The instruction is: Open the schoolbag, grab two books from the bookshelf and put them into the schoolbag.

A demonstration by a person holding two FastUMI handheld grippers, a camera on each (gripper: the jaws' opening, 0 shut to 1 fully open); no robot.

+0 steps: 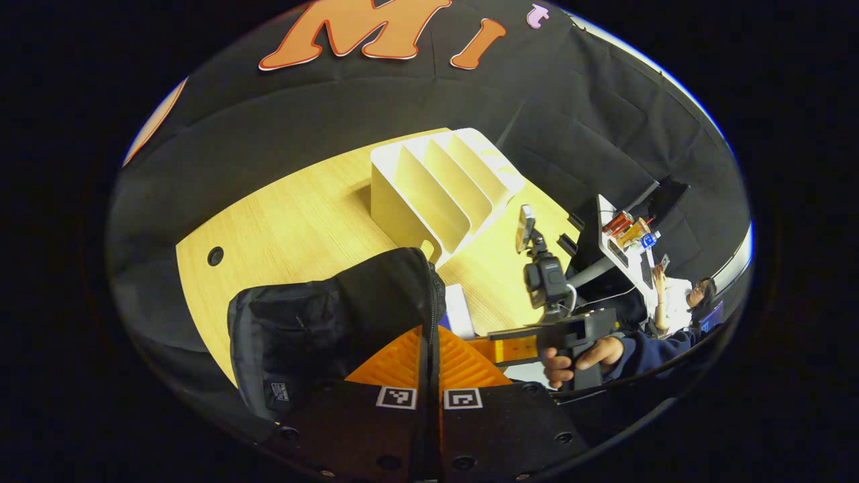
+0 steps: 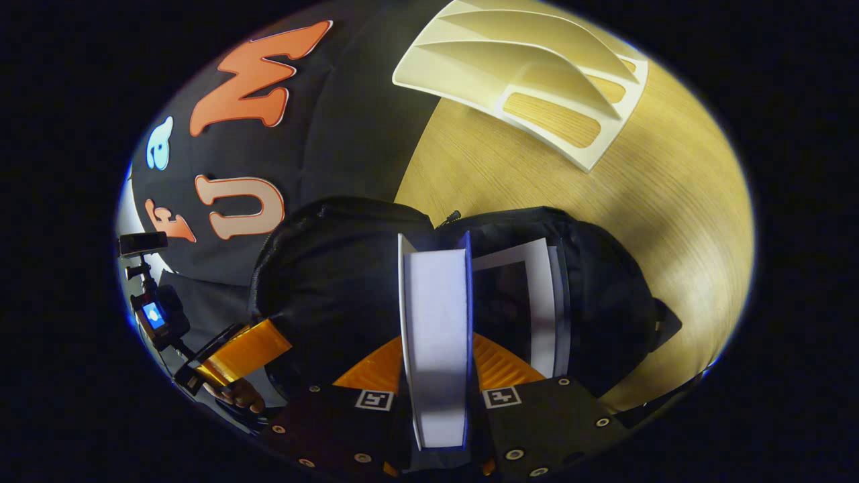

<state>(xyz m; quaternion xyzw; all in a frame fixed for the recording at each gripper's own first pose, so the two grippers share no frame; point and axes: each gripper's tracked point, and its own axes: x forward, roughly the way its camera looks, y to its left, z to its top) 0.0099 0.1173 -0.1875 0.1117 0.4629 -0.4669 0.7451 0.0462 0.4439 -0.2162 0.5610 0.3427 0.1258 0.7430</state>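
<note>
The black schoolbag (image 1: 322, 322) stands on the wooden table (image 1: 288, 221) with its top unzipped. My left gripper (image 1: 429, 339) is shut on the bag's zipper edge, with the fabric strip pinched between both fingers. In the right gripper view, my right gripper (image 2: 436, 345) is shut on a thick book (image 2: 436, 302) with a blue cover and white page edges, held upright over the bag's open mouth (image 2: 496, 295). A second book (image 2: 543, 302) stands inside the bag. The left gripper (image 2: 241, 352) grips the schoolbag (image 2: 335, 268) on its left side. The white bookshelf (image 1: 443, 188) has bare slots.
The bookshelf (image 2: 530, 74) stands just beyond the bag on the table (image 2: 671, 201). In the left gripper view, a hand (image 1: 577, 359) holds the right gripper (image 1: 500, 349) beside the bag. Farther right, a person (image 1: 678, 298) sits by a stand with small items (image 1: 631, 231).
</note>
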